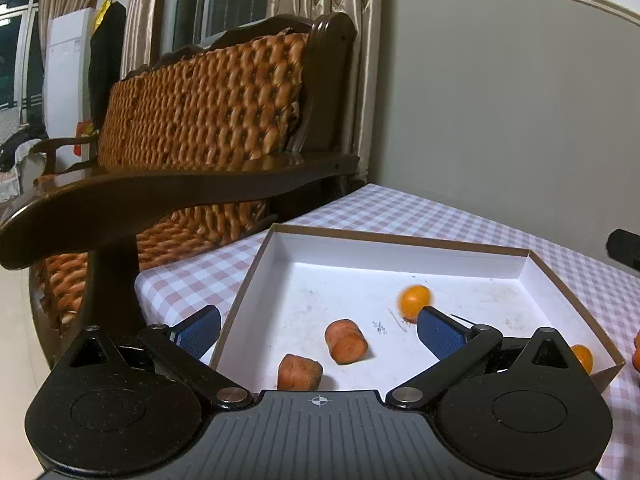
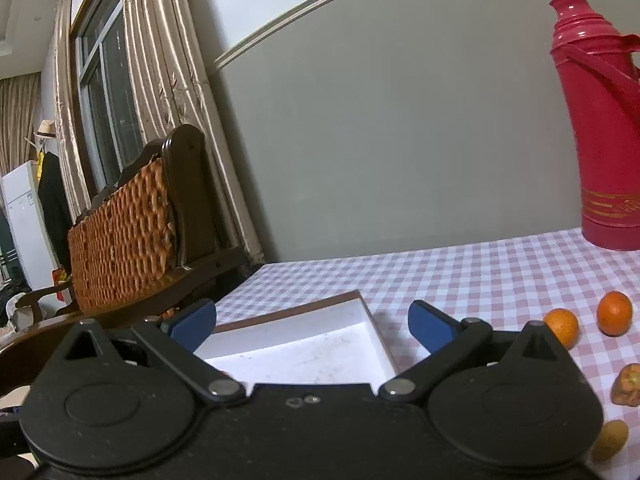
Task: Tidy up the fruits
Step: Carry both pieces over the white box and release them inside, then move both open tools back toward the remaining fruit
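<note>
A shallow white box (image 1: 400, 250) with a brown rim lies on the checked tablecloth. In it are two carrot pieces (image 1: 346, 341) (image 1: 299, 372), a small orange (image 1: 416, 301) that looks blurred, and another orange (image 1: 582, 357) behind my right finger. My left gripper (image 1: 318, 334) is open and empty over the box's near side. My right gripper (image 2: 312, 324) is open and empty above the box's far corner (image 2: 360, 320). On the cloth to its right lie two oranges (image 2: 562, 327) (image 2: 615, 313), a brownish piece (image 2: 628, 390) and a yellow fruit (image 2: 610, 445).
A dark wooden chair (image 1: 192, 184) with a woven cushion stands against the table's left edge. A red thermos (image 2: 600, 120) stands at the back right of the table. A grey wall runs behind. More orange fruit (image 1: 637, 352) shows at the left wrist view's right edge.
</note>
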Demonstrator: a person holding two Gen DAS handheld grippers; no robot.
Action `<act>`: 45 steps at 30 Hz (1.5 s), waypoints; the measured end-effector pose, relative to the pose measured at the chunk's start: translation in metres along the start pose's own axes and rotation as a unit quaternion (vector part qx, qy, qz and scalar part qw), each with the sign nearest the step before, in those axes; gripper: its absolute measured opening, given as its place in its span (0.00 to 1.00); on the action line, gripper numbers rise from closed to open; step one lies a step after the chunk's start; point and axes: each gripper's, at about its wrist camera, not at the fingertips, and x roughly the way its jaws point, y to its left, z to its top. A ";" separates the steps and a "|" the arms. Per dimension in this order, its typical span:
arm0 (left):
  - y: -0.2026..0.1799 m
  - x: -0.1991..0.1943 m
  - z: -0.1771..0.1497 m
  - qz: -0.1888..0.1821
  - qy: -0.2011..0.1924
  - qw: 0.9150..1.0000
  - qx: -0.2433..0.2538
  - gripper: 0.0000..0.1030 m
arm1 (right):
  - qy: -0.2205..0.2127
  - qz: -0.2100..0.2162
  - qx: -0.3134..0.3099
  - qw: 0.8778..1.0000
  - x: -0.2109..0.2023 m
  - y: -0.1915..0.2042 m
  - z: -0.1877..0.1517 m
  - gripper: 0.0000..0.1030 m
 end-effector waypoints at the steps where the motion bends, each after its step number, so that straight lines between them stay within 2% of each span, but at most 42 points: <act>1: 0.000 0.000 0.000 0.002 -0.001 1.000 0.000 1.00 | -0.002 -0.001 0.000 1.000 0.000 0.000 0.000 0.94; 10: -0.007 -0.002 -0.002 0.005 0.003 1.000 0.014 1.00 | 0.024 -0.013 -0.019 0.999 -0.004 0.000 -0.007 0.94; 23: -0.017 -0.011 -0.007 -0.013 0.016 0.999 0.039 1.00 | 0.032 -0.013 -0.028 0.999 -0.022 -0.004 -0.014 0.94; 28: -0.024 -0.022 -0.003 -0.025 0.001 0.997 0.079 1.00 | 0.031 -0.015 -0.034 0.999 -0.033 -0.007 -0.014 0.94; 31: -0.026 -0.032 -0.003 -0.045 -0.012 0.994 0.099 1.00 | 0.029 -0.020 -0.034 0.999 -0.037 -0.008 -0.014 0.94; 36: -0.025 -0.050 -0.014 -0.071 -0.037 0.993 0.089 1.00 | 0.020 -0.033 -0.031 0.999 -0.042 -0.010 -0.016 0.94; 45: -0.043 -0.061 -0.027 -0.096 -0.047 0.987 0.122 1.00 | 0.023 -0.065 -0.052 0.996 -0.056 -0.021 -0.025 0.94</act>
